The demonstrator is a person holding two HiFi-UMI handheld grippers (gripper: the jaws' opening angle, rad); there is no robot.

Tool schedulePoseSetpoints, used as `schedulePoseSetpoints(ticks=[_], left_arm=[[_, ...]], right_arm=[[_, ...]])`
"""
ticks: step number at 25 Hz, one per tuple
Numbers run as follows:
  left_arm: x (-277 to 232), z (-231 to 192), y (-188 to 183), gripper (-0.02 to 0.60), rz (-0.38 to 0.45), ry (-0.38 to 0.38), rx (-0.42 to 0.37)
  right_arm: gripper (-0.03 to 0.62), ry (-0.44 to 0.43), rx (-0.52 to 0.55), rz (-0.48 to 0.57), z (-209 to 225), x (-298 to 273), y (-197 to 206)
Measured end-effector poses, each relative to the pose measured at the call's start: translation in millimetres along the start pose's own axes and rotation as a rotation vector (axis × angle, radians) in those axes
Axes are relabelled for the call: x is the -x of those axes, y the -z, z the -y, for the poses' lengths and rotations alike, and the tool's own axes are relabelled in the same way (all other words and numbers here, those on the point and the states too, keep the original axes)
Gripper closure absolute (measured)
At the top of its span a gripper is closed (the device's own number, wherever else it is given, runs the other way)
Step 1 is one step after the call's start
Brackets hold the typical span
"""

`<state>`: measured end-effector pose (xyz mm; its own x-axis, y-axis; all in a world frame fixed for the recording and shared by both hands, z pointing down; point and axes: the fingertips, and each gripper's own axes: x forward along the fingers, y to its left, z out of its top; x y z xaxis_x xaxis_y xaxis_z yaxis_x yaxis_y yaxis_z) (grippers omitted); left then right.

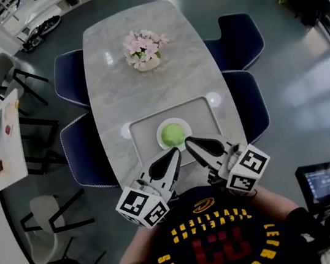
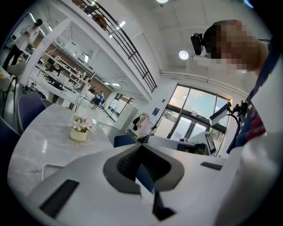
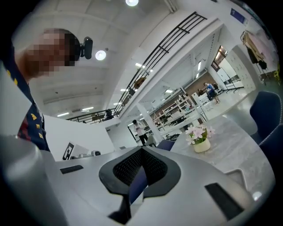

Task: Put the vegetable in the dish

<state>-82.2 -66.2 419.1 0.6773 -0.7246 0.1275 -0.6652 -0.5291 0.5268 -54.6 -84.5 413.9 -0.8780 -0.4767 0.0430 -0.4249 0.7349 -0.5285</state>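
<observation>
Near: we are holding left gripper [image 1: 174,153] and right gripper [image 1: 189,143] low by our chest, each with its jaws shut on nothing. Just ahead, between both tips and about equally near, the round green vegetable [image 1: 173,134] is already sitting in the white dish [image 1: 160,139] on the tray [image 1: 202,109].

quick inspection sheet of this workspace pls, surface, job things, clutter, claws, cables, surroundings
surface: pale marble table
job's things: green vegetable lies in the white dish; the dish sits on the grey tray
clutter: flower pot at the far end
grippers: left claw and right claw both shut, empty, by the tray's near edge
cables: nothing seen on the table; some beside a screen on the floor
surroundings: dark blue chairs along both sides
</observation>
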Motion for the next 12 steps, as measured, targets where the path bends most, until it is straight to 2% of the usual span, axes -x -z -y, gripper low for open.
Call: schedulePoseSetpoints(ticks=[6, 12], left_arm=[[4.5, -3.1, -4.8, 0.581, 0.014, -0.022, -0.013], [-1.7, 4.5, -3.2, 0.581, -0.010, -0.002, -0.054]], right_arm=[[0.591, 0.018, 0.013, 0.005, 6.1, 0.8, -0.3], [0.591, 0.013, 0.037, 0.003, 5.1, -1.0, -1.6]])
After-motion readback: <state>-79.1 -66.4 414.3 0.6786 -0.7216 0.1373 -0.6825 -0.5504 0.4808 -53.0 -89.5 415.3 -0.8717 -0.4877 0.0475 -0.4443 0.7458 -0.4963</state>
